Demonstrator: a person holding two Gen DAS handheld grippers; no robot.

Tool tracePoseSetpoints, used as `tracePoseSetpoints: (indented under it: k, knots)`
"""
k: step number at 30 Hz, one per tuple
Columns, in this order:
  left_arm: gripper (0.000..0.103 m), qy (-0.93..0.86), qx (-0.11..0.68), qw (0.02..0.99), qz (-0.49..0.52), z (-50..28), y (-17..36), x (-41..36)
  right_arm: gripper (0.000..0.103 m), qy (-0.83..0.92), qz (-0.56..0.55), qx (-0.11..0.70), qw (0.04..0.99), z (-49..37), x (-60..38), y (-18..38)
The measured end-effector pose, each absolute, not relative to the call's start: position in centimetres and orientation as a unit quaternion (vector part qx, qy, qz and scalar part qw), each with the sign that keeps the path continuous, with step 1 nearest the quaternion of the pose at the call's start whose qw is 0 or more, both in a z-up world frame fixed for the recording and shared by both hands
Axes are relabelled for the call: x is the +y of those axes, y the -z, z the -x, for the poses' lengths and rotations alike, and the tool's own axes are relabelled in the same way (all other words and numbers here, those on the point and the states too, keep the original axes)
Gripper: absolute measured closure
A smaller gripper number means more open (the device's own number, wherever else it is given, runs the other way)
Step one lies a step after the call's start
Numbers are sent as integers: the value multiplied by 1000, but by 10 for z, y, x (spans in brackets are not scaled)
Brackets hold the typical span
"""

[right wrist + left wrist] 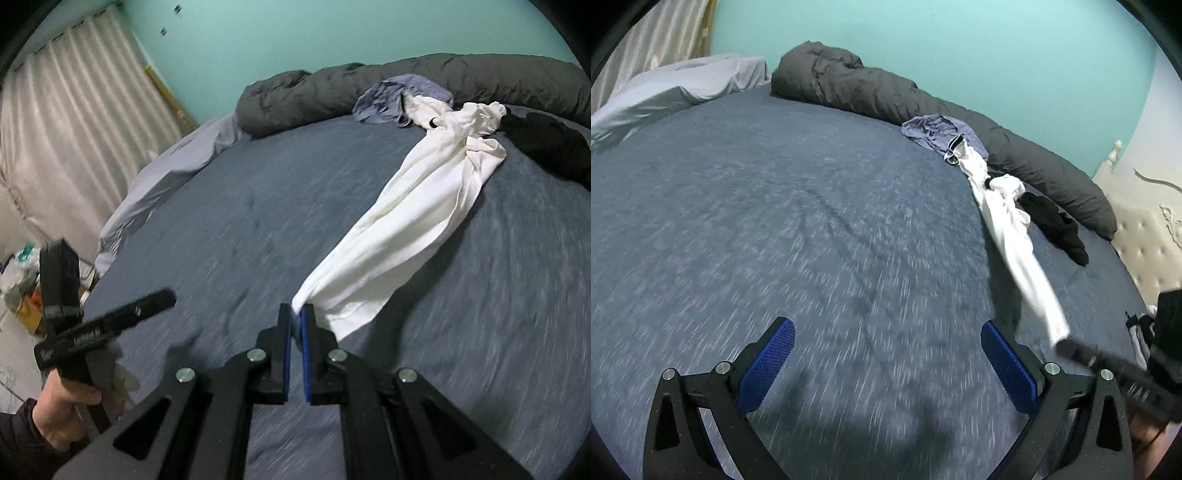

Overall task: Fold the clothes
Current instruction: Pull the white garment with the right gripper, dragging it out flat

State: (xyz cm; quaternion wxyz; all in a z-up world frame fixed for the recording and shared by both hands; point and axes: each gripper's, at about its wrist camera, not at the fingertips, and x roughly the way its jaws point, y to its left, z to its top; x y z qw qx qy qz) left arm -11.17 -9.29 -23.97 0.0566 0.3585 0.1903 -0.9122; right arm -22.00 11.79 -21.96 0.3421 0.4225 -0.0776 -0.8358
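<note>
The right gripper (296,315) has its jaws clamped on a bunched end of the white garment (417,206), which stretches across the blue bed (221,206) to the rolled grey duvet (332,92). Beside the duvet lie 2 more clothes — a lavender garment (388,92) and a black garment (546,144). The left gripper (886,354) hovers over the bed, jaws wide apart — empty.

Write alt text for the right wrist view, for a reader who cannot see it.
The right gripper is shut on one end of a white garment that stretches away across a blue bed sheet to a small heap of clothes by a rolled dark grey duvet. At lower left a hand holds the left gripper.
</note>
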Motion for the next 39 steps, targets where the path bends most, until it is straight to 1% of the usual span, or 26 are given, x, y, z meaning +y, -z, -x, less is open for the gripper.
tracePoseSetpoints:
  k: [5, 9, 11, 14, 16, 18, 19, 20, 22, 23, 26, 30, 31, 32, 33, 34, 35, 36, 39]
  knots:
    - [0, 914, 189, 55, -354, 77, 238, -91, 99, 826, -448, -53, 339, 156, 109, 229]
    - [0, 915, 183, 54, -356, 71, 246, -95, 101, 822, -464, -17, 329, 116, 107, 239]
    - [0, 915, 181, 53, -358, 71, 250, -96, 103, 822, -474, -17, 316, 115, 114, 241]
    - [0, 914, 179, 51, -361, 76, 255, -100, 103, 829, -470, -4, 302, 122, 120, 235]
    - [0, 912, 179, 51, -365, 80, 258, -102, 102, 839, -467, 1, 278, 131, 125, 229]
    - [0, 912, 179, 50, -367, 82, 260, -103, 100, 851, -466, -12, 242, 147, 136, 225]
    - [0, 912, 178, 49, -367, 82, 261, -103, 92, 856, -466, -24, 224, 155, 143, 224]
    - [0, 912, 177, 48, -366, 83, 261, -102, 74, 859, -467, -39, 209, 163, 149, 225]
    - [0, 913, 173, 48, -366, 85, 262, -101, 53, 861, -469, -71, 183, 184, 159, 228]
    - [0, 913, 171, 47, -367, 87, 263, -100, 50, 860, -472, -83, 173, 196, 161, 231]
    - [0, 912, 170, 43, -371, 90, 266, -99, 46, 846, -497, -114, 156, 229, 158, 250]
    - [0, 911, 164, 44, -375, 93, 270, -99, 46, 833, -519, -125, 145, 253, 145, 276]
    - [0, 911, 165, 45, -376, 93, 271, -99, 46, 831, -522, -120, 148, 256, 141, 281]
    - [0, 910, 165, 46, -377, 93, 272, -100, 56, 828, -528, -112, 152, 256, 136, 286]
    - [0, 910, 166, 46, -378, 93, 273, -100, 69, 825, -534, -101, 156, 256, 131, 290]
    - [0, 909, 168, 46, -379, 92, 273, -101, 90, 822, -538, -93, 161, 254, 128, 294]
    - [0, 909, 168, 47, -378, 91, 273, -101, 98, 823, -536, -90, 164, 251, 128, 294]
    - [0, 909, 168, 48, -378, 90, 273, -102, 101, 826, -531, -88, 167, 246, 128, 292]
    - [0, 911, 164, 48, -375, 89, 270, -100, 101, 839, -507, -85, 177, 230, 137, 278]
